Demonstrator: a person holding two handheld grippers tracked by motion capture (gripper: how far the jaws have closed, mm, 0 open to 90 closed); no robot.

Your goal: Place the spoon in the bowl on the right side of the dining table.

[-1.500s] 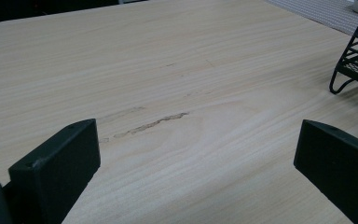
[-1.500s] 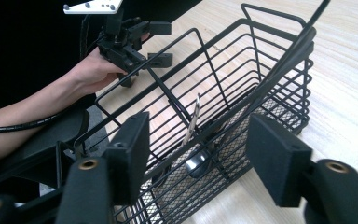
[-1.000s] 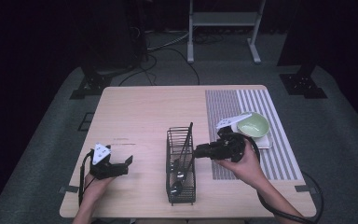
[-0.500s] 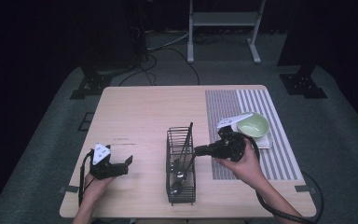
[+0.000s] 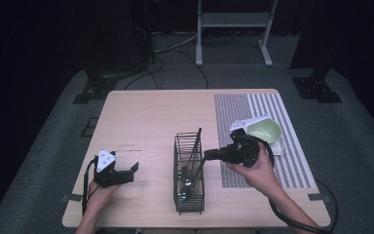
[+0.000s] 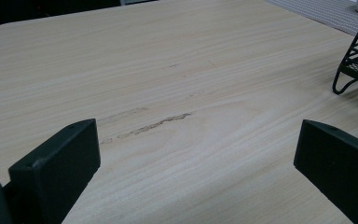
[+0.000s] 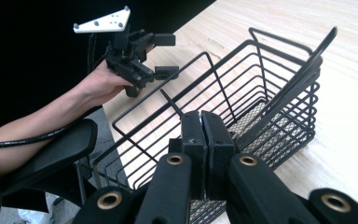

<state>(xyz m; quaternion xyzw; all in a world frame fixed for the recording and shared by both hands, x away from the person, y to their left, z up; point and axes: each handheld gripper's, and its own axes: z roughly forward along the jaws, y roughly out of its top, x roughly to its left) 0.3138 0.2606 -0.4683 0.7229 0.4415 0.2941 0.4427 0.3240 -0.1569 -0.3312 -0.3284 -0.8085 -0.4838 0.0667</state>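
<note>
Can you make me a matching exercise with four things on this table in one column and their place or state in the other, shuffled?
Column one:
1. wire basket
2. green bowl
3. left gripper
4. right gripper

Column two:
A. on the striped mat
B. jaws wide open above bare wood
C. shut on a thin dark utensil handle
D. mid-table, holding cutlery

Pairs: 1-D, 2-A, 3-B, 4-C
</note>
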